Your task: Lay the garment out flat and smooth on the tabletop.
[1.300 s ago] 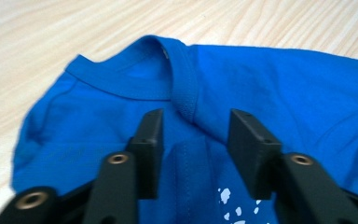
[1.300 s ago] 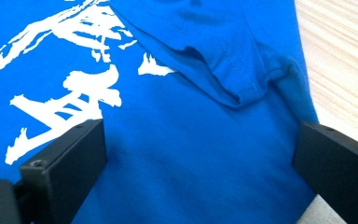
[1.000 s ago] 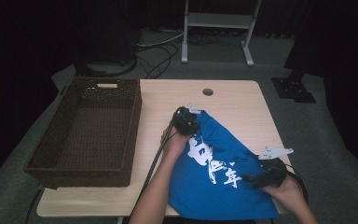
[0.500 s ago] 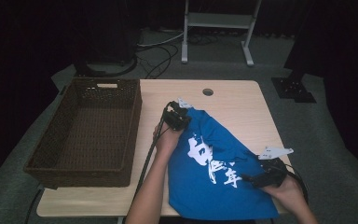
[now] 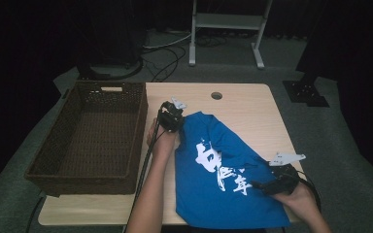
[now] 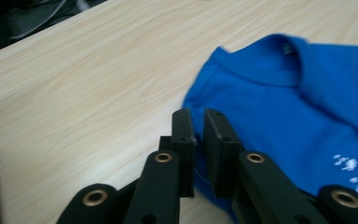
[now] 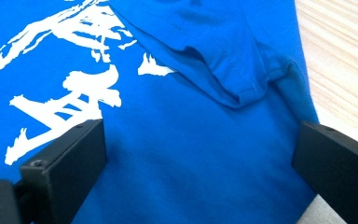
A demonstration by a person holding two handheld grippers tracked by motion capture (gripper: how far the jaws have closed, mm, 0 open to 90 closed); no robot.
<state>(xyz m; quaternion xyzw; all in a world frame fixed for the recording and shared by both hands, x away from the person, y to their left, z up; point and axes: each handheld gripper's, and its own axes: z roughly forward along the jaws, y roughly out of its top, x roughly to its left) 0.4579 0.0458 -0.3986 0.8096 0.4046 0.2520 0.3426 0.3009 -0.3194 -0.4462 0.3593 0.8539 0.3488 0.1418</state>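
Wicker basket [image 5: 90, 128] stands empty at the left of the surface [image 5: 243, 104]; the blue T-shirt [image 5: 223, 179] lies spread beside it, unfolded. Left claw [image 6: 197, 122] pinches the shirt's edge near the collar; right claw [image 7: 196, 154] gapes wide over the cloth, gripping nothing.

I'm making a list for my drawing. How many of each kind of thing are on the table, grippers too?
Blue T-shirt: 1
Brown wicker basket: 1
Grippers: 2, the left gripper and the right gripper
Total: 4
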